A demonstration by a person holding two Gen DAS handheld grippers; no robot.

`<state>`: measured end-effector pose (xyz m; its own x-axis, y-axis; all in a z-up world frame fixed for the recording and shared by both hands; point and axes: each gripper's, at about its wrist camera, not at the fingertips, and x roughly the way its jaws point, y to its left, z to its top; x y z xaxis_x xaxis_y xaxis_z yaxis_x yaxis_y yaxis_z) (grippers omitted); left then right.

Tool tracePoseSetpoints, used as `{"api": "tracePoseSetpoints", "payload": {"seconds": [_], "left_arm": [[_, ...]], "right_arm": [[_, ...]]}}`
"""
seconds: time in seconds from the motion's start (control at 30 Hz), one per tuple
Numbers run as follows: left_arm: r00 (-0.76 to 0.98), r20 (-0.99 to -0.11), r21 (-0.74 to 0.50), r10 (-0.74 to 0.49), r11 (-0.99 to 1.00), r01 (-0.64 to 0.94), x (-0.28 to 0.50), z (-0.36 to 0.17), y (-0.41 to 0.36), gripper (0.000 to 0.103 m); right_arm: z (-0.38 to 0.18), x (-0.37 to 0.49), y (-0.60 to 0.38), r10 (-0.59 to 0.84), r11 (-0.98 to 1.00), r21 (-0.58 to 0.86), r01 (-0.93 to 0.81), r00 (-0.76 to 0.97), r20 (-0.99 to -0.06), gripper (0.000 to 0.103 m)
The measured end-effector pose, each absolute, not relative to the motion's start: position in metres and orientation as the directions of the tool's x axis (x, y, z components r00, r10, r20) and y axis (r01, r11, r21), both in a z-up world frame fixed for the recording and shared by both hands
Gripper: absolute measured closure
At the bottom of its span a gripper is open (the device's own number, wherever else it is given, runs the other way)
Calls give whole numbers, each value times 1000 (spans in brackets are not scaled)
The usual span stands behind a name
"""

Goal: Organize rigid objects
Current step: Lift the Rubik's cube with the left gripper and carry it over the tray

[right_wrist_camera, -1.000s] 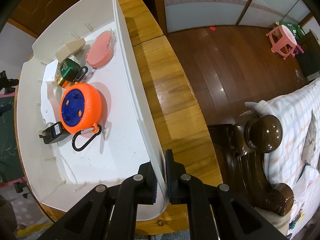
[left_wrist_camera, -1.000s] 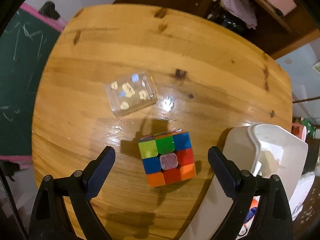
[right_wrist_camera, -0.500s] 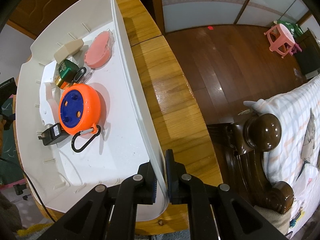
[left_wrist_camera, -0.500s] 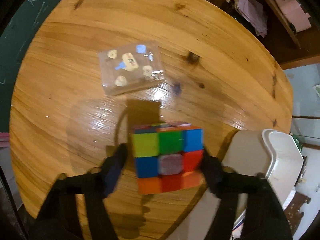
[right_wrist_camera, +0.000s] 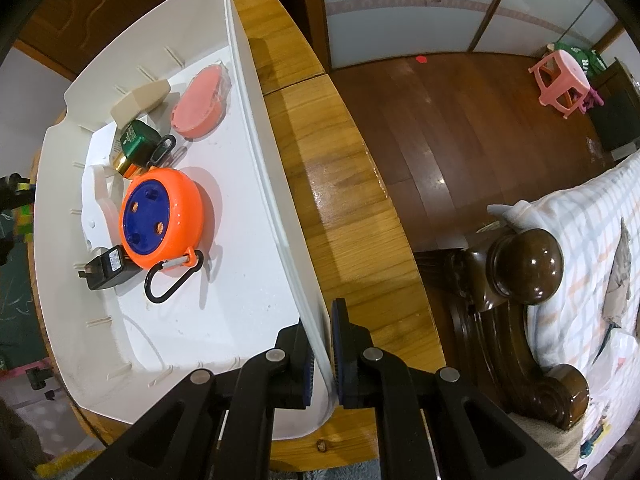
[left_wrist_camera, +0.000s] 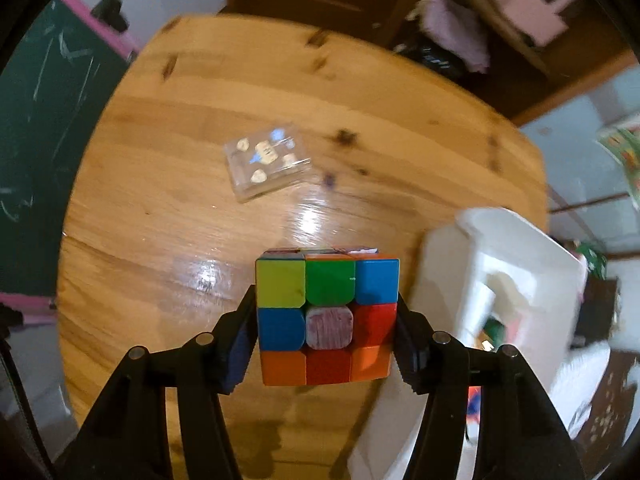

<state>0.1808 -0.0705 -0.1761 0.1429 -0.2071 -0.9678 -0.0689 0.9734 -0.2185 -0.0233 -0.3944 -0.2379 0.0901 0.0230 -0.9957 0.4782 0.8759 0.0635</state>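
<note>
Plastic, hard-edged and many-coloured, the puzzle cube (left_wrist_camera: 326, 320) sits between the pads of the left claw (left_wrist_camera: 325, 344), which presses on its two opposite side faces and is closing the last little bit onto it. The cube appears to be clear of the wooden surface (left_wrist_camera: 180, 240), held above it, with the white bin (left_wrist_camera: 520, 248) just to its right in the left wrist view.

As a thing to handle, the cube looks light and stiff, so it should not give under the pads. Its glossy faces are likely slippery, though, and its layers can twist, so a hold square on two flat opposing faces, near the middle row as here, seems the safest; a hold on corners or on a single layer could let it rotate or slip out.

The right claw (right_wrist_camera: 320, 364) is clamped together on the bin's thin right-hand wall, one pad inside and one outside, steadying it. Inside the bin lie an orange and blue reel (right_wrist_camera: 162, 216) with a black carabiner (right_wrist_camera: 172, 284), a black plug adapter (right_wrist_camera: 106, 266), a green box (right_wrist_camera: 138, 142), a pink oval case (right_wrist_camera: 202, 108) and a beige block (right_wrist_camera: 140, 98).

A clear flat case (left_wrist_camera: 266, 166) with small pale pieces inside lies on the surface, well apart from the cube, not yet put away. It looks rigid but thin and smooth, best taken across its short edges.
</note>
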Motion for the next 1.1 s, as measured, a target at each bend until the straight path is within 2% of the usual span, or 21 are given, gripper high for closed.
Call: {"api": "tracePoseSetpoints", "payload": {"seconds": [0.23,0.43,0.7,1.1], "left_arm": [[204,-933,-274,-296,953,129,150,-101,-108,40],[190,-916,-301,-354,917,261,139,-77,-165,40],[133,-932,-260,-337,879,400,122,-93,-237,40],[74,-975,-143,-208,851,505,104,-150,-313,40]], "right_arm": [[-236,-26,-394,35,878,84,472,113,-993,95],[-233,-31,-395,48,881,109,461,142,-989,95],[-233,-38,-397,71,886,143,441,177,-982,95],[-230,-39,-396,90,899,164,406,195,-977,94]]}}
